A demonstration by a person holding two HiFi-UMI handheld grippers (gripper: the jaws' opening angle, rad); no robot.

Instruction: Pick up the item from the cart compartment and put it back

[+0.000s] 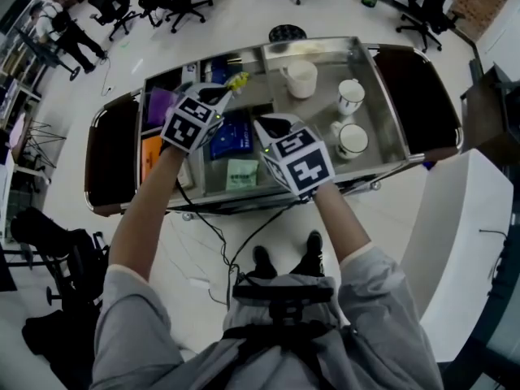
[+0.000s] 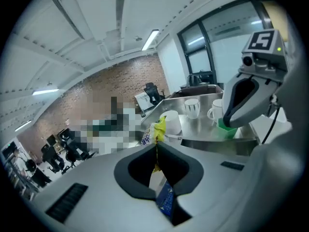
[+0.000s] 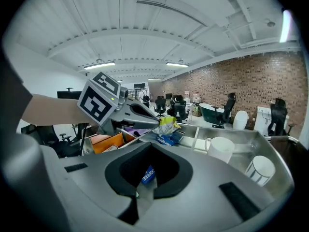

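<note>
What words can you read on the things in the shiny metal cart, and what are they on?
"DRIP COFFEE": on the flat blue packet lying in the cart.
"COFFEE": on a second blue packet, lower in the right gripper view.
Too blurred to read: the print on the yellow crinkly packet pinched by the left gripper, and on the pale green packet.

Head camera: high above, steeply down, whole cart point(image 1: 357, 45) in frame. Left gripper point(image 1: 226, 92) camera: close behind jaws, faces across cart toward mugs point(image 2: 191, 107). Right gripper point(image 1: 260, 123) camera: close, faces left gripper. All share cart top.
</note>
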